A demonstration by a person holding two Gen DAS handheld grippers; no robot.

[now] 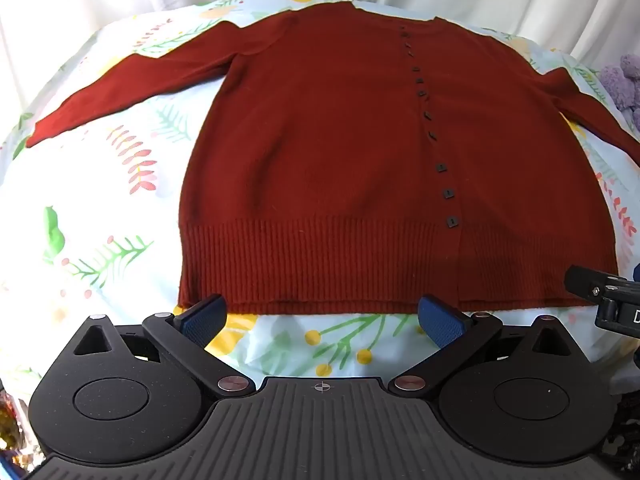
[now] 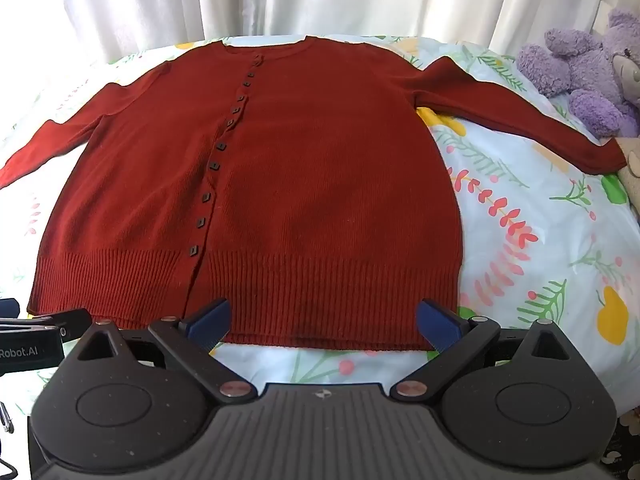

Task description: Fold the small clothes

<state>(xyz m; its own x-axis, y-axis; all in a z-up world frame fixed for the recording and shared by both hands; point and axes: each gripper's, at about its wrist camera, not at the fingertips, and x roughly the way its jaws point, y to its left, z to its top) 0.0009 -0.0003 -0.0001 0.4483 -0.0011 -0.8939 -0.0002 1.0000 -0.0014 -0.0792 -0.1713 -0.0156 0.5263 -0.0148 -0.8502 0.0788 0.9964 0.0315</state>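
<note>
Cardigan (image 1: 340,152): flat, hem at 6 o'clock.
Left gripper (image 1: 320,320): jaws spread, empty.
Right gripper (image 2: 324,326): likewise.
Risk: pinching one hem layer, so the fold skews.

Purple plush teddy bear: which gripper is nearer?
Right. The right gripper sits open at the red knit cardigan's hem, with the purple plush teddy bear ahead to its right. The left gripper is open at the hem's left part, farther off.
</note>
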